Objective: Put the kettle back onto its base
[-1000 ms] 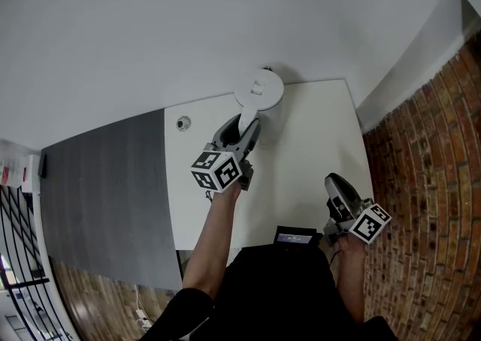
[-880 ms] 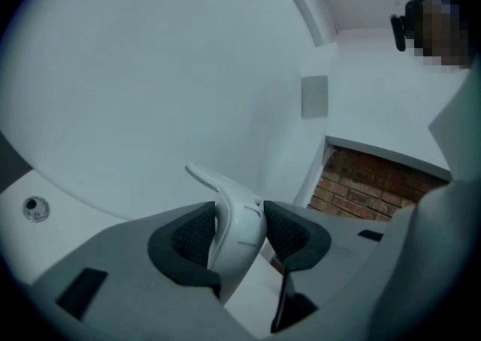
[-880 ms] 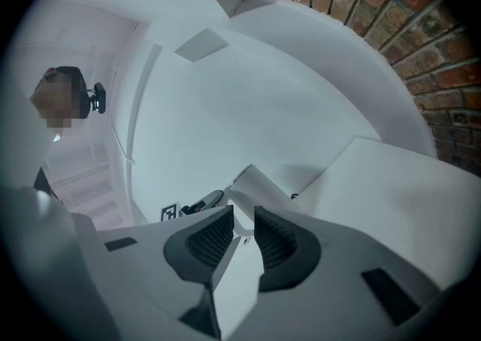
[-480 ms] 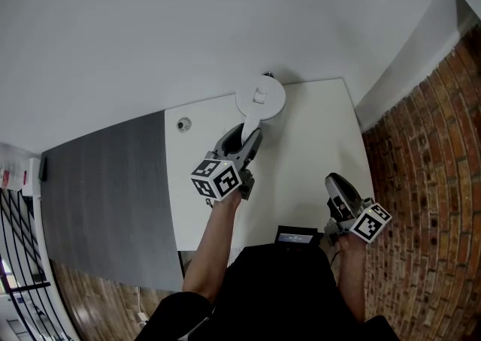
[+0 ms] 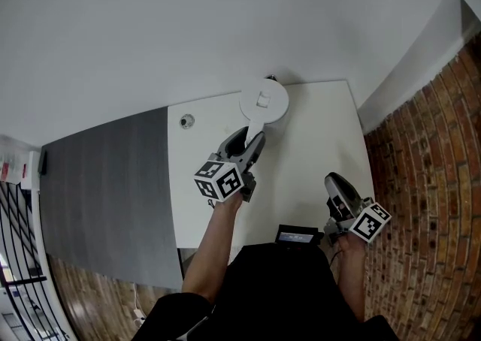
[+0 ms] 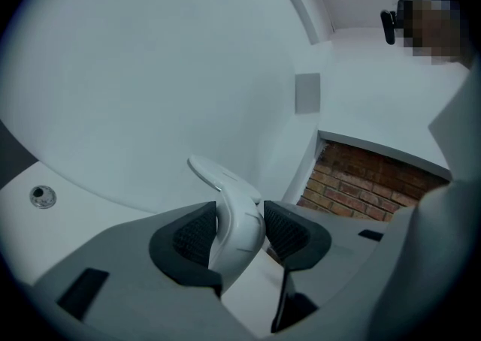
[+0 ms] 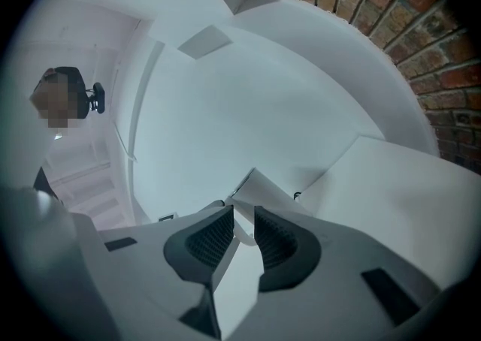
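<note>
From above in the head view, the white kettle (image 5: 264,101) shows as a round lid near the far edge of the white table (image 5: 316,144). My left gripper (image 5: 252,137) reaches to it from the near side. In the left gripper view the curved white kettle handle (image 6: 234,221) stands between the dark pads (image 6: 197,236), which press on it from both sides. The base is hidden; I cannot tell if the kettle rests on it. My right gripper (image 5: 336,182) hovers at the table's near right, jaws a little apart with nothing between them (image 7: 243,236).
A small round grommet (image 5: 187,120) sits in the table's far left part. A black device (image 5: 294,236) lies at the near edge. A dark grey floor strip (image 5: 105,189) runs left of the table and a brick wall (image 5: 428,182) stands to the right.
The left gripper and the kettle have shifted a little toward me and slightly lower. The right gripper has stayed where it was.
</note>
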Available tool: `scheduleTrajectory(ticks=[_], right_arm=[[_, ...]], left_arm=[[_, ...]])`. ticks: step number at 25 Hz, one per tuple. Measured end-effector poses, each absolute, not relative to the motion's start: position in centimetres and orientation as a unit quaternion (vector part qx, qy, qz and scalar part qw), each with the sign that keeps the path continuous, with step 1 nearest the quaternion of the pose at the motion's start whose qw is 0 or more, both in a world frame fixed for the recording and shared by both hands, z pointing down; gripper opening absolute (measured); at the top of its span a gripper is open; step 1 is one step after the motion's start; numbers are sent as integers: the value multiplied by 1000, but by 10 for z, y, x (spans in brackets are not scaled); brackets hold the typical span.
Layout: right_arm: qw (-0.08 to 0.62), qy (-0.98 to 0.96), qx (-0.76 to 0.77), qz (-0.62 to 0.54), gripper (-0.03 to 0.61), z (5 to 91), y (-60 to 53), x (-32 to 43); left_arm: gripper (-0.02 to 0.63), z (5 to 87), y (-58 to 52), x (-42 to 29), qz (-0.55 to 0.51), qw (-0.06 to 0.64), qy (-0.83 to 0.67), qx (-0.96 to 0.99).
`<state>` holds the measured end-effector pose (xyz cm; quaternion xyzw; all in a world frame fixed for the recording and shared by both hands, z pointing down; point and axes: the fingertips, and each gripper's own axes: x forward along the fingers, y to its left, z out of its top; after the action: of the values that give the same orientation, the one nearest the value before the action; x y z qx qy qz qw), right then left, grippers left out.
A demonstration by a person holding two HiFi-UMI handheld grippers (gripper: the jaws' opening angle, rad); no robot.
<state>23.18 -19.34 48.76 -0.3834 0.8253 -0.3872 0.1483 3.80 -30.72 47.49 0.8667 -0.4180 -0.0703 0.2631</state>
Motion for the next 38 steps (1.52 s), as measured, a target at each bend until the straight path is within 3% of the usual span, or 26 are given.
scheduleTrajectory(ticks=[38], right_arm=[[139,827,-383,-388,89,488,-189,231]], left_arm=[[216,499,-292,46,45,227,-204,951]])
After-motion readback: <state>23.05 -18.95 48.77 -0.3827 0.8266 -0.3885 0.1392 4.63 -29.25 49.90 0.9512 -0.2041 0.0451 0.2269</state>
